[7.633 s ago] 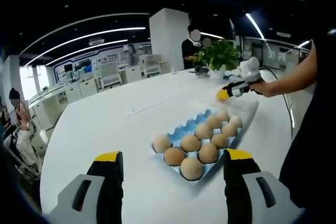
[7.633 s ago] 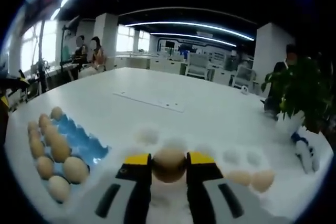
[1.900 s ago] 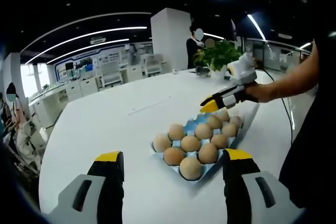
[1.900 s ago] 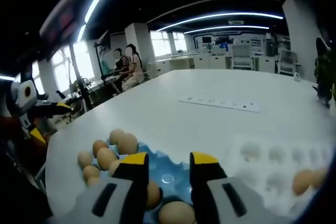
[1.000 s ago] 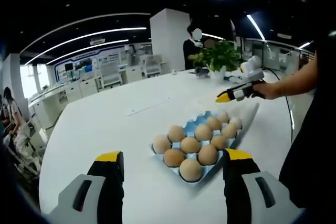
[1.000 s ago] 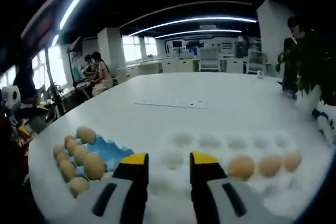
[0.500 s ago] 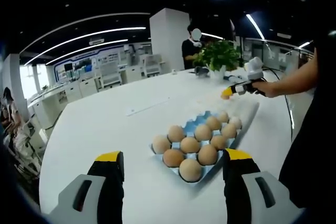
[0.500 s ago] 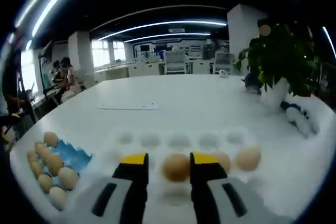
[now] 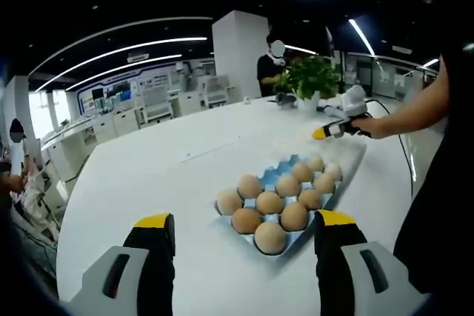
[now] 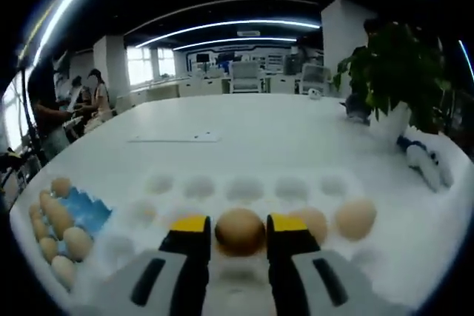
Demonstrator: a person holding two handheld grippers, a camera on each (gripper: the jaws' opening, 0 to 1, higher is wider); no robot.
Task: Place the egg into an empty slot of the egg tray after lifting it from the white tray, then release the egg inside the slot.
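In the right gripper view my right gripper is low over the white tray. Its jaws stand open on either side of a brown egg resting in a dimple. Two more eggs lie to its right. The blue egg tray, with several eggs, sits at the far left. In the left gripper view my left gripper hangs open, holding nothing, in front of the blue egg tray. Beyond it a hand holds the right gripper over the white tray.
A potted plant and a white and blue object stand at the table's far right. A paper strip lies mid-table. People sit at the left, and one person stands behind the plant.
The right gripper has moved in lower and closer, so the brown egg now sits larger and centred between its jaws. The left gripper has stayed still and open.
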